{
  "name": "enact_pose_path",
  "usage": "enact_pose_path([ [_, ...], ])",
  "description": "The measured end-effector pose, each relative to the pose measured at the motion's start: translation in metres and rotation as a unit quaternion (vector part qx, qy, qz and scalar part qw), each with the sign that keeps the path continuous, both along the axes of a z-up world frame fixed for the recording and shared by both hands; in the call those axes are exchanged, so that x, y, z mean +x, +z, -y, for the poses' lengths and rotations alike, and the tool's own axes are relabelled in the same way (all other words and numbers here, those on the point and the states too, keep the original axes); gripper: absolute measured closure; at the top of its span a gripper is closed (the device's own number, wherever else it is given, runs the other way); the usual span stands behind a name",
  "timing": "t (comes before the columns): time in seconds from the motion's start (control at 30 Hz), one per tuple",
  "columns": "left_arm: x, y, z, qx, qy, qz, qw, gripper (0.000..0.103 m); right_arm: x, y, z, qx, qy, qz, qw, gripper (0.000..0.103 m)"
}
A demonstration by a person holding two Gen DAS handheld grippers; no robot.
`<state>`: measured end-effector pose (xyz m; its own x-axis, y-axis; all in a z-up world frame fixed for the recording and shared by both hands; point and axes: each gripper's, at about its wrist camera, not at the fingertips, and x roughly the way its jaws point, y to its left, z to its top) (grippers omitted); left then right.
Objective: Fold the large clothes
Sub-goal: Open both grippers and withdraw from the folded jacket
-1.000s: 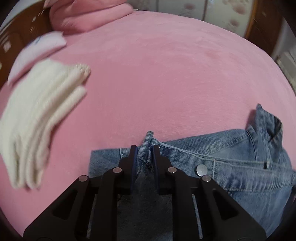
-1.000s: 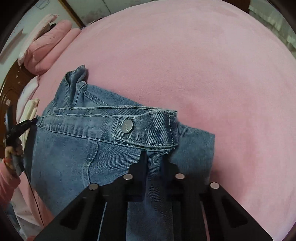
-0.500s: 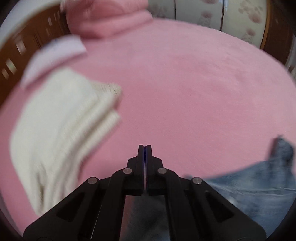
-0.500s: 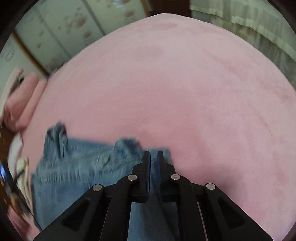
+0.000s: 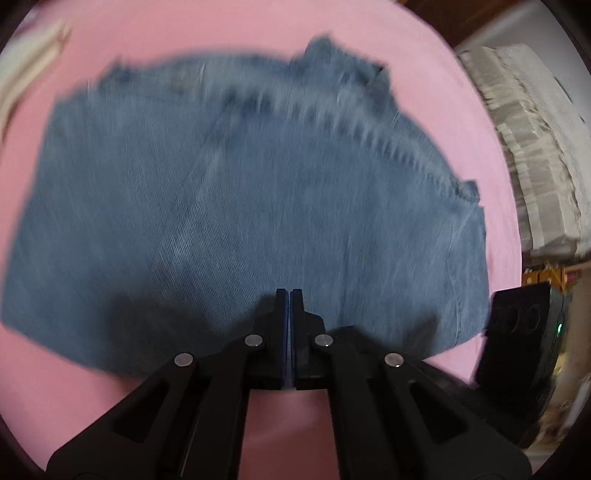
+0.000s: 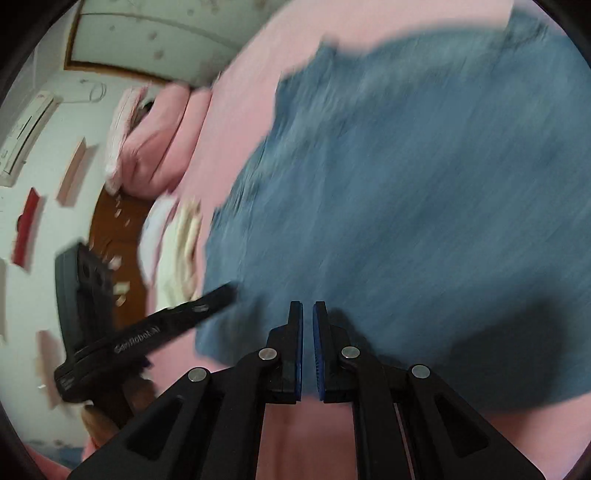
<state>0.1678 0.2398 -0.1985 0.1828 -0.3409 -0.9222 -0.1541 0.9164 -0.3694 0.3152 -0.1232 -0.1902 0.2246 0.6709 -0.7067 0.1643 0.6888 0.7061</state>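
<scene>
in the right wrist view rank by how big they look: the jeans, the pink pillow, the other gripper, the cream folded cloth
1. jeans, by far the largest.
2. left gripper, though it is nearer the camera, so unsure.
3. pink pillow.
4. cream folded cloth, blurred; close to the pillow in apparent size.

The folded denim jeans (image 5: 258, 192) are a washed mid blue with paler stitched seams. They lie on a plain pink plush bed cover (image 5: 229, 33). The left tool (image 5: 287, 339) and the right tool (image 6: 307, 350) are matte black with dark blue pads and silver rivets. The folded knit cloth (image 6: 186, 240) is cream.
</scene>
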Motion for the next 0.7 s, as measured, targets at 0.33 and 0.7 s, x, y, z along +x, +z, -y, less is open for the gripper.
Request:
enact_pose_path([
  [0.33,-0.029,-0.017,-0.078,0.082,0.071,0.02,0.9938,0.103,-0.074,0.009,0.174,-0.104,-0.008,0.043,0.994,0.103],
  [0.7,-0.058,0.027,-0.061,0.07,0.068,0.112,0.9889,0.103,-0.104,0.071,0.174,-0.229,-0.039,0.104,0.967,0.103],
])
